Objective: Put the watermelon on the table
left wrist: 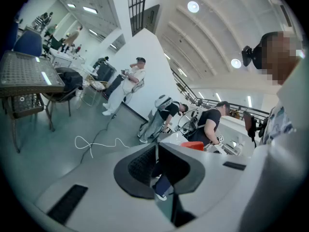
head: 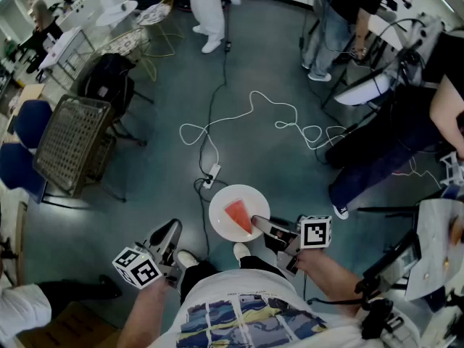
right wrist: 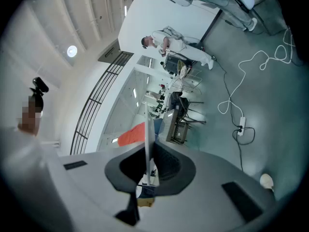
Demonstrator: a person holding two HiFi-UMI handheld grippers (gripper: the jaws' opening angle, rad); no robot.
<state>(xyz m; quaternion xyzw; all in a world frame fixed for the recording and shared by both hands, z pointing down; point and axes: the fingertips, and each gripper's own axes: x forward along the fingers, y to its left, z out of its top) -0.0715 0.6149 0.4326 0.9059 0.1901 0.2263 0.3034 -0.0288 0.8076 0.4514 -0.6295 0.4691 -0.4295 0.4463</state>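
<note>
A red wedge of watermelon (head: 238,214) lies on a round white plate (head: 220,222) that hangs above the grey floor in the head view. My right gripper (head: 258,226) is shut on the plate's near right rim. The right gripper view shows the plate (right wrist: 146,122) edge-on as a thin white line between the pressed pads, with the watermelon (right wrist: 131,134) red to its left. My left gripper (head: 172,232) hovers to the left of the plate, apart from it. Its jaws meet in the left gripper view (left wrist: 157,151) with nothing between them.
A white cable (head: 250,111) and a power strip (head: 212,174) lie on the floor ahead. A woven chair (head: 72,140) stands at the left. People stand at the back (head: 210,6) and right (head: 391,147). A pale tabletop (head: 438,256) shows at the right edge.
</note>
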